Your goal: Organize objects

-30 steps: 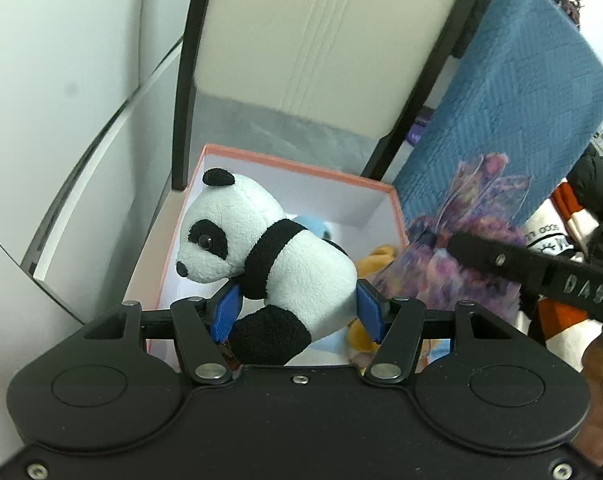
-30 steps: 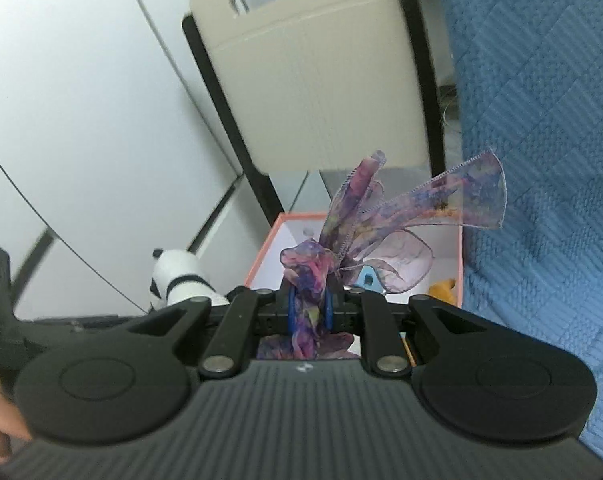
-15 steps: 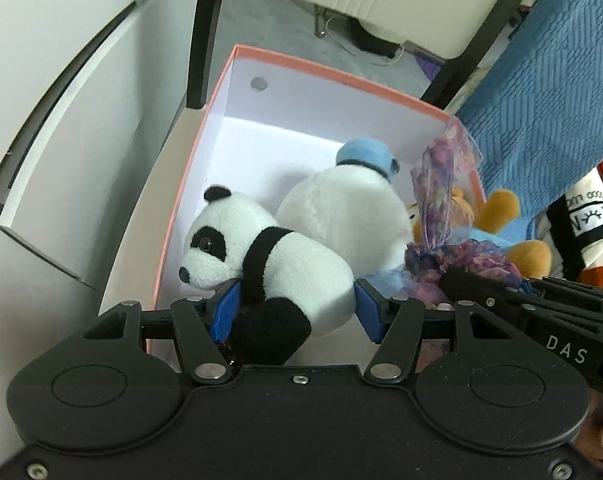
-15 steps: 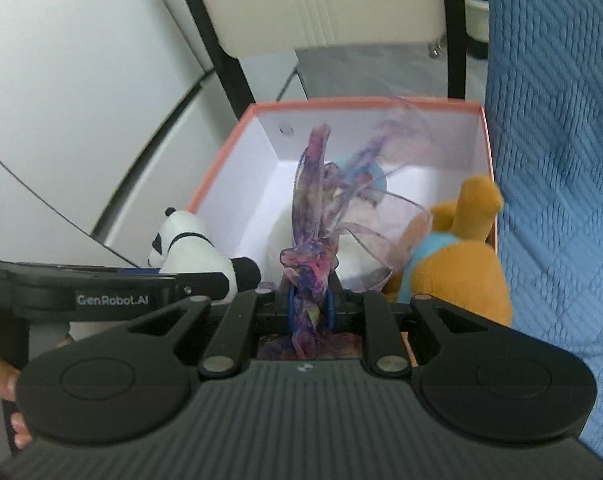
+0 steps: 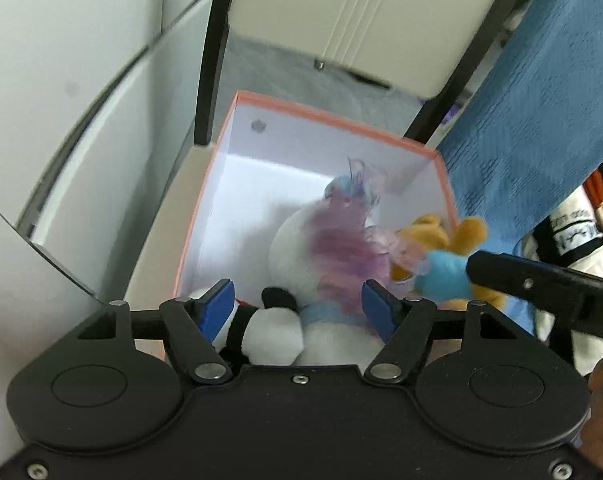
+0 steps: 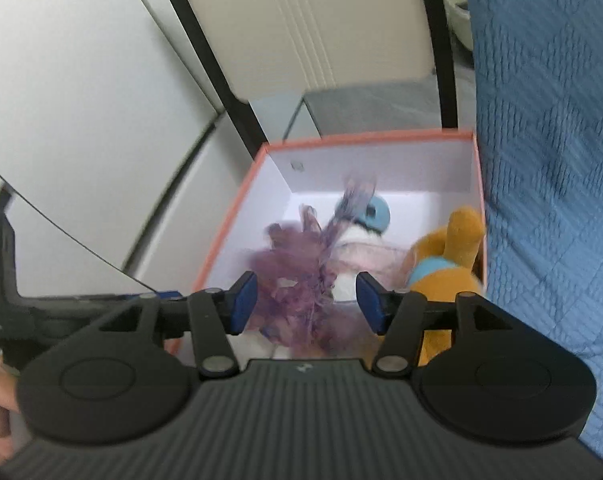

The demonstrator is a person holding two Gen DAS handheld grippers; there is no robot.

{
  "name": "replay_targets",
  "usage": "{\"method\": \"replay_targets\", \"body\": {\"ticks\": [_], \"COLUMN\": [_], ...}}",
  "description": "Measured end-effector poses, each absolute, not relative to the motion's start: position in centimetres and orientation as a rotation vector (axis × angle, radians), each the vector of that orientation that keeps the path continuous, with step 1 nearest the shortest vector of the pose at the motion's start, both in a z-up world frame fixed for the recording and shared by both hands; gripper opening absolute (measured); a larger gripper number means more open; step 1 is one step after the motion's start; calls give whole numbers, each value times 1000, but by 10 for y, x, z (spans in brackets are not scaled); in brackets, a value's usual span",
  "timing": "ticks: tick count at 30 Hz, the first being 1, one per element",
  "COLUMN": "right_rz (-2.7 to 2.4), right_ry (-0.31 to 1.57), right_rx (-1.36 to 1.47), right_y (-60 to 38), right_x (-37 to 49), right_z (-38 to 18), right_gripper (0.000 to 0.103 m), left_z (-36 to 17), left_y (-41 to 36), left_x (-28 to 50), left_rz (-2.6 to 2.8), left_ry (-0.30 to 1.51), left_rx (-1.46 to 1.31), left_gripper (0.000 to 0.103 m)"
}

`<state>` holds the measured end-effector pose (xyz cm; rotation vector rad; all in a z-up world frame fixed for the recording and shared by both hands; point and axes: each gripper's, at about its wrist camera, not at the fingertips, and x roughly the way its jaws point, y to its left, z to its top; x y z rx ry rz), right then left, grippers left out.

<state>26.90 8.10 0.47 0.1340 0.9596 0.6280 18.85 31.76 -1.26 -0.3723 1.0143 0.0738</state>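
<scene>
Orange-rimmed box (image 6: pixel 237 222), purple ribbon (image 6: pixel 297 280) btwn just-opened right jaws, untouched; panda (image 5: pixel 271 332) btwn just-opened left jaws.

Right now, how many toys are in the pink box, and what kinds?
Stuffed animals: 3, the panda, the white plush with a blue cap and the orange plush.
Purple ribbon bows: 1, the bow.
Total: 4 things in the box.

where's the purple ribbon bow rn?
In the pink-rimmed box: the purple ribbon bow lies on the white plush, left of the orange plush, in both wrist views.
</scene>
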Motion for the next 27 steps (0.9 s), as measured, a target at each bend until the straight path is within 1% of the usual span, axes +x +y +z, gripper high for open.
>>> {"method": "replay_targets", "body": {"ticks": [2,5,12,16,19,21,24,27], "right_rz": [635,640,654,667,663,666,667,656], "right_ry": [915,862,763,737,724,721,723,718], "right_rx": [135,141,131,148,152,152,154,132], "right_y": [73,61,30,13,3,-5,-15,-20], "right_x": [261,250,213,192,178,167,151,137], "right_z": [25,52,102,115,118,118,117,113], "right_gripper": [57,57,57,58,58,58,58,59], "left_z": [7,33,87,108,117,118,121,119], "left_y": [315,311,294,279,267,262,256,248], "left_x": [177,162,123,96,77,66,50,38], "left_rz": [80,91,100,106,109,108,107,112], "left_ry": [971,919,812,787,764,757,744,752], "left_rx": [-371,-369,-343,-325,-325,-327,-343,-325], "left_gripper": [72,72,77,80,87,88,91,98]}}
